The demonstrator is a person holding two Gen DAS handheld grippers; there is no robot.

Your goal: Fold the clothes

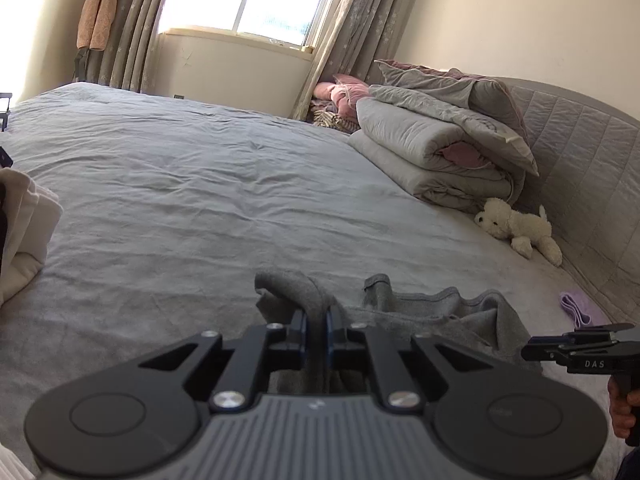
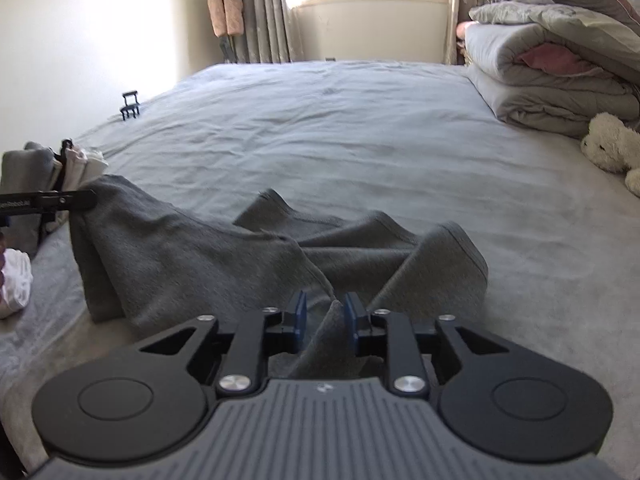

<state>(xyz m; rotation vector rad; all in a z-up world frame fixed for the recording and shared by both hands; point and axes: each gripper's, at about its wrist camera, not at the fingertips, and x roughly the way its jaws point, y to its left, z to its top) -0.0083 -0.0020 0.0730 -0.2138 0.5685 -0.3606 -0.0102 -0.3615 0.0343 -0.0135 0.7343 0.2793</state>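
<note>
A dark grey garment is spread in loose ridges on the near part of the grey bed. One end of it is lifted off the sheet and pinched tight in the left claw, whose jaws are narrowed onto a fold of the cloth. At the other end, a peak of the same garment stands between the blue pads of the right claw; those jaws are set partly apart, and the fabric is seen between them with a gap on the left side, so no firm grip is shown. To the left of the garment, a stack of pale folded clothes is seen against a black holder. Beyond the garment, on the right, folded grey quilts are piled, and a white plush dog is laid just in front of them. A small lilac item is seen right of the garment.
</note>
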